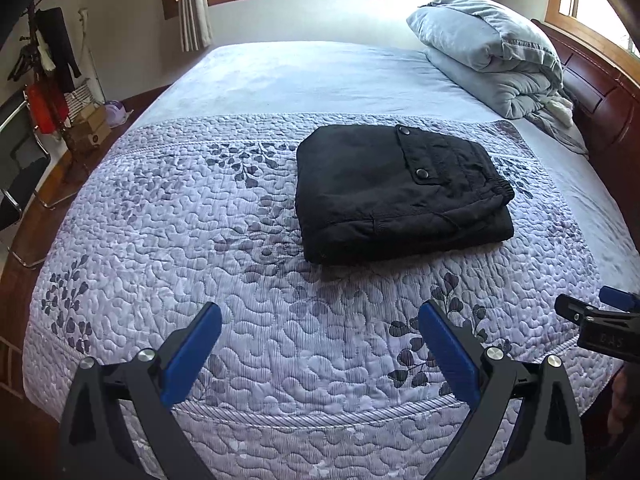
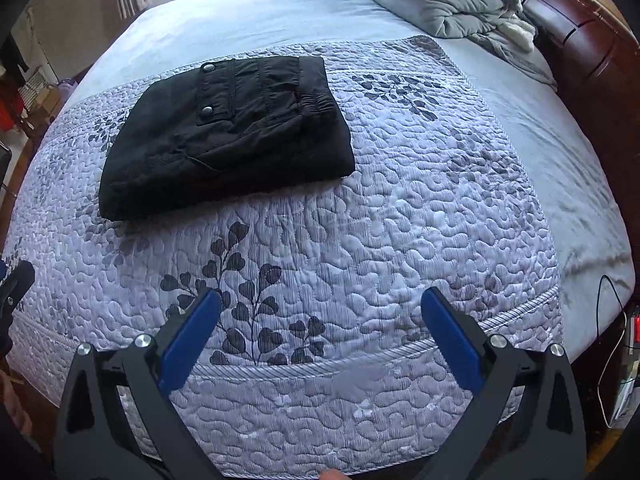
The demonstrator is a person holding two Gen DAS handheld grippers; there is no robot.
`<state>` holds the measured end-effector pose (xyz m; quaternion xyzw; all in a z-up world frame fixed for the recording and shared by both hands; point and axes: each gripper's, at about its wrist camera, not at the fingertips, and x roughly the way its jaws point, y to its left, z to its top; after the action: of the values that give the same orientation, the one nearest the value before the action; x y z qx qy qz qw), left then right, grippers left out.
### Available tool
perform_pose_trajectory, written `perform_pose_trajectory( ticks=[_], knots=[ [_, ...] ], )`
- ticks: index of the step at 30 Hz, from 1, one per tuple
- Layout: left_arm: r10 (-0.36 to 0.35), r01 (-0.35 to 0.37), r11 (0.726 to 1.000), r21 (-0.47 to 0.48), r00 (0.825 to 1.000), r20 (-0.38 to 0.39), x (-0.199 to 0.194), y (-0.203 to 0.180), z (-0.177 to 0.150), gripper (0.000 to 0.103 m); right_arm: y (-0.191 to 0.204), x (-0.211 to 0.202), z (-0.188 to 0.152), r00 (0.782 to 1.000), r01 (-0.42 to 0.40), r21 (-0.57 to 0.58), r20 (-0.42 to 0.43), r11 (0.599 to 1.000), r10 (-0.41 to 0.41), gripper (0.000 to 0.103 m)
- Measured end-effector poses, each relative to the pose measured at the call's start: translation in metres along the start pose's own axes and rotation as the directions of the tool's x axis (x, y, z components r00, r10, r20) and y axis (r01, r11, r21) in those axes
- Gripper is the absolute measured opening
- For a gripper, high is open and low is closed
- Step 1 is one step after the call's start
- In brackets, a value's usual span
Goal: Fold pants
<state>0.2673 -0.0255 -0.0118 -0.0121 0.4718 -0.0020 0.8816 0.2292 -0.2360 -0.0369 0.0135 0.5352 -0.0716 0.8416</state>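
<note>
Pants (image 1: 400,196) lie folded into a thick black bundle on the quilt (image 1: 200,260) of the bed, right of centre in the left wrist view and in the upper left of the right wrist view (image 2: 228,132). A snap-buttoned pocket flap and the elastic waistband face up. Left gripper (image 1: 320,324) hovers at the bottom of its frame, its blue fingers (image 1: 192,356) spread wide and holding nothing. Right gripper (image 2: 320,312) is likewise wide apart and empty above the quilt's near edge. A folded grey comforter (image 1: 492,52) sits in the upper right by the wooden headboard (image 1: 600,92).
</note>
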Motion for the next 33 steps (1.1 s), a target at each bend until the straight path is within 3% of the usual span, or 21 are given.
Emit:
perform_pose_trajectory(
  ticks=[21,33],
  knots=[
    [-0.015,0.015,1.0,0.017,1.0,-0.004,0.002,-0.006,-0.001,0.099,-0.004,-0.006,0.0,1.0,-0.008,-0.006,0.02,1.0,0.008,0.1],
    [-0.025,0.025,1.0,0.007,1.0,-0.014,0.003,0.002,-0.001,0.099,0.014,-0.008,0.003,0.999,-0.035,-0.035,0.028,0.999,0.036,0.1]
  ],
)
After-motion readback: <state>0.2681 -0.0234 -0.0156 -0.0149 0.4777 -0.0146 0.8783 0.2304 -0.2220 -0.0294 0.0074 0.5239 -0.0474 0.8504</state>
